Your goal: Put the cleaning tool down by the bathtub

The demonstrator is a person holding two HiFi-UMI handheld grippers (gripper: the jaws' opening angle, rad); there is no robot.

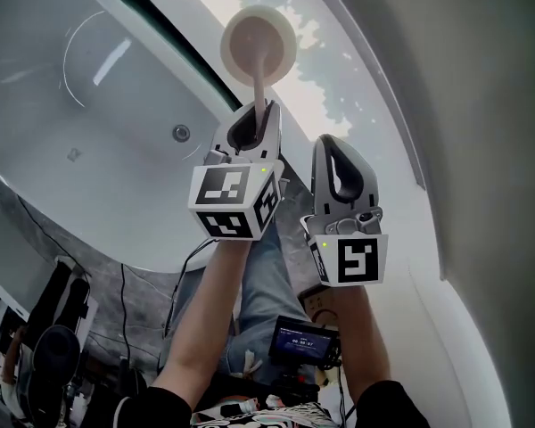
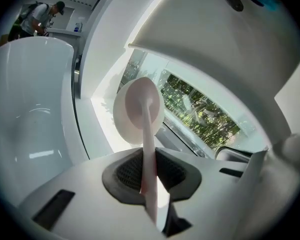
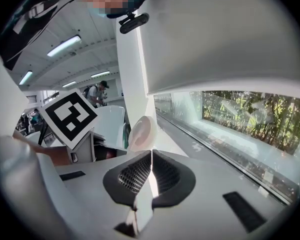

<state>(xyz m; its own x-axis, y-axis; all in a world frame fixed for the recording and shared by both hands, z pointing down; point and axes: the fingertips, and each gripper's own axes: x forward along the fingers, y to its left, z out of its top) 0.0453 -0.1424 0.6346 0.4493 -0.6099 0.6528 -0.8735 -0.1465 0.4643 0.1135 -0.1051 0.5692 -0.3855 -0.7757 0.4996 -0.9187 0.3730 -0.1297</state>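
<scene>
The cleaning tool [image 1: 260,45] has a round pale disc head on a thin pinkish handle. My left gripper [image 1: 254,119] is shut on the handle, and the head sticks out beyond the jaws over the white ledge [image 1: 366,87] beside the bathtub [image 1: 89,105]. In the left gripper view the handle runs up between the dark pads [image 2: 125,171] to the disc [image 2: 139,111]. My right gripper [image 1: 332,150] hangs just right of the left one, its jaws shut with nothing between them [image 3: 150,171]. From the right gripper view the disc [image 3: 141,131] shows to the left, with the left gripper's marker cube [image 3: 70,116].
A long window with trees behind it [image 2: 200,109] runs along the ledge. The tub's round metal fitting [image 1: 181,133] sits on its inner wall. A small screen device [image 1: 303,339] and cables [image 1: 125,301] lie below, by my legs. A person [image 2: 37,16] stands far off.
</scene>
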